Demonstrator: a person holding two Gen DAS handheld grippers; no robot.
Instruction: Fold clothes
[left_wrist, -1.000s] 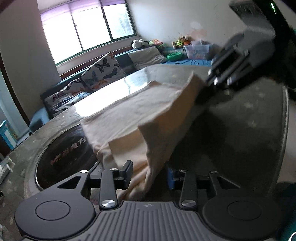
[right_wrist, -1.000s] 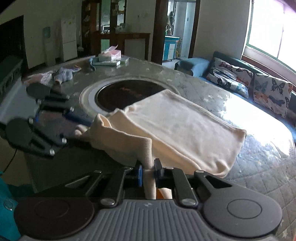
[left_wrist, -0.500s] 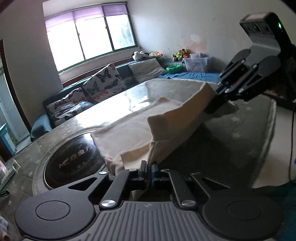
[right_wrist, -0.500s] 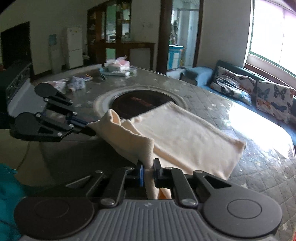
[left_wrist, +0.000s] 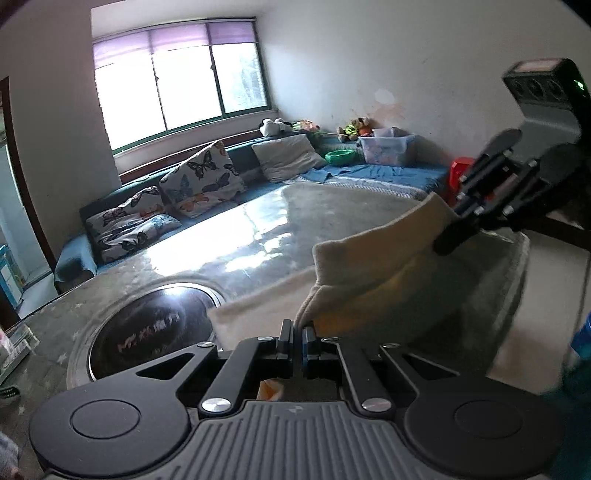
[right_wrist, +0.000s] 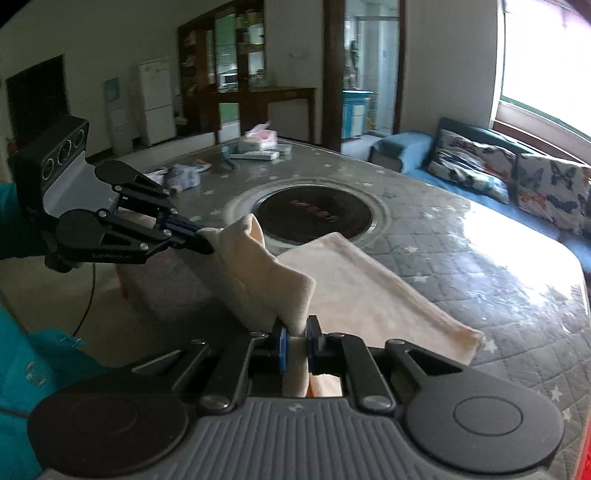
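Observation:
A cream cloth lies partly on the grey quilted table, its near edge lifted off the table. My left gripper is shut on one corner of the cloth; it also shows in the right wrist view. My right gripper is shut on the other near corner; it shows in the left wrist view. The lifted edge hangs stretched between the two grippers, above the table's near edge. The far half of the cloth rests flat on the table.
A round dark inset plate sits in the table's middle, just beyond the cloth. Tissues, books and small cloths lie at the table's far side. A sofa with butterfly cushions runs along the window.
Both grippers have risen and pulled back with the cloth's near edge. The left gripper was open around the cloth a second ago and has closed on the corner.

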